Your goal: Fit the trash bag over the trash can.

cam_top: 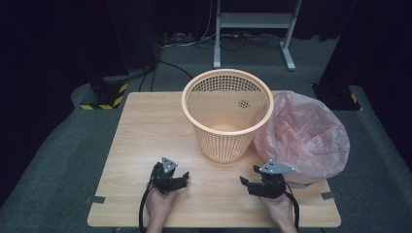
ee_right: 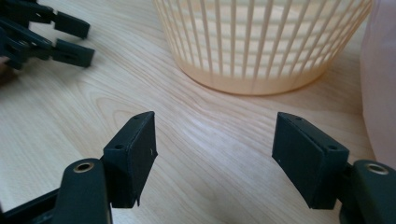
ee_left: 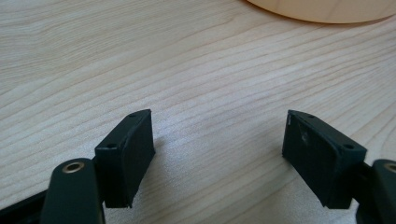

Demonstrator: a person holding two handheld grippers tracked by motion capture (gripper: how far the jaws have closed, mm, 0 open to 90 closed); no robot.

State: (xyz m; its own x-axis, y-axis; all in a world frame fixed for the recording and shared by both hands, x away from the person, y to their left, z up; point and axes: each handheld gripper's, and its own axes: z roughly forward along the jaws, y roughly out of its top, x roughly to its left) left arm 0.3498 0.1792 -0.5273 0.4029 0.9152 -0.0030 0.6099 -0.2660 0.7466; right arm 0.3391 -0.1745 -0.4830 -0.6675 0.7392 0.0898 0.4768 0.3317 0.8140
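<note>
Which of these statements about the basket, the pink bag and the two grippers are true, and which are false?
1. The orange basket stands upright on the table. True.
2. The pink plastic bag is inside the basket. False: it lies beside it, on the right.
3. The left gripper is open, with nothing between its jaws. True.
4. The right gripper clamps the basket's rim. False: it is open, short of the basket.

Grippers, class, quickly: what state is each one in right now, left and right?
Left gripper: open, nothing between its jaws, just above the table.
Right gripper: open, holding nothing, pointing toward the basket.
</note>
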